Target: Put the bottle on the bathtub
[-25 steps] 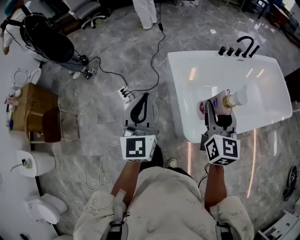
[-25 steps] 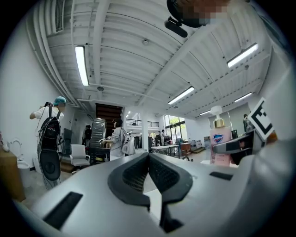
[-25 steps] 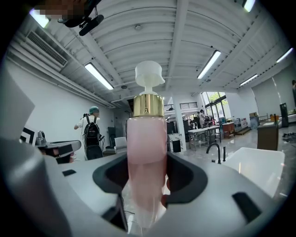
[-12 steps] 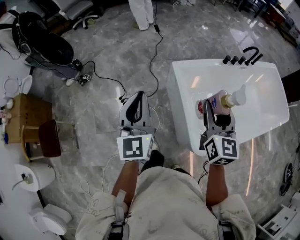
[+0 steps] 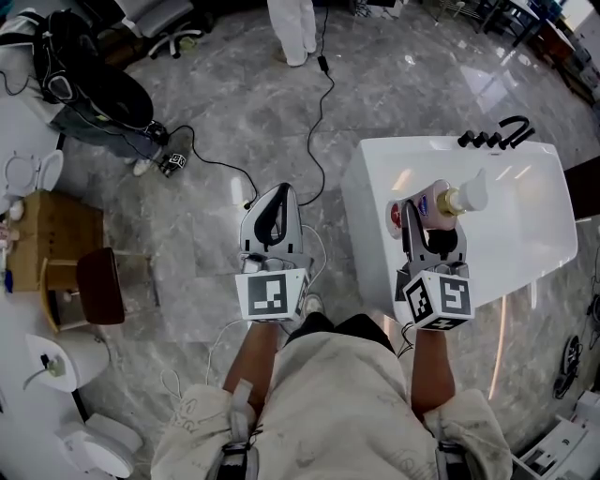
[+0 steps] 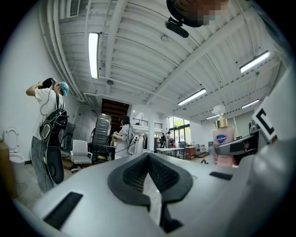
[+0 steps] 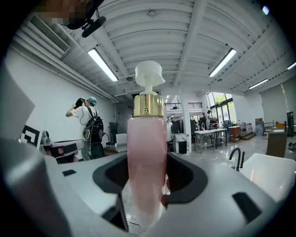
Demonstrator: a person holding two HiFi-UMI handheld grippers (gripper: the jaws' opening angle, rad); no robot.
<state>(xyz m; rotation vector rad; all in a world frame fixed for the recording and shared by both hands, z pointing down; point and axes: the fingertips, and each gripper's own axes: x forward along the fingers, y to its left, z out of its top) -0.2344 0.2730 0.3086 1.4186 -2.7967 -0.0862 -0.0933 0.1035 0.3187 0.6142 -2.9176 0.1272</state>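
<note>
A pink pump bottle (image 5: 433, 202) with a gold collar and a white pump head is held upright between the jaws of my right gripper (image 5: 427, 212), which is shut on it. In the head view it hangs over the left part of the white bathtub (image 5: 525, 225). The right gripper view shows the bottle (image 7: 147, 162) filling the middle, with the tub (image 7: 273, 173) at lower right. My left gripper (image 5: 278, 193) is over the marble floor to the left of the tub. Its pads meet with nothing between them (image 6: 149, 155). The left gripper view also catches the bottle (image 6: 223, 146) at its right.
A black faucet (image 5: 502, 136) and knobs stand at the tub's far end. A black cable (image 5: 314, 122) runs across the floor. A person (image 5: 291, 28) stands at the far side. To the left are a wooden table (image 5: 56, 234), a brown stool (image 5: 101, 286) and a toilet (image 5: 94, 441).
The floor and tub have slid down and to the right in the head view as I walked forward. Both grippers travelled along, and the bottle stays gripped in the right one.
</note>
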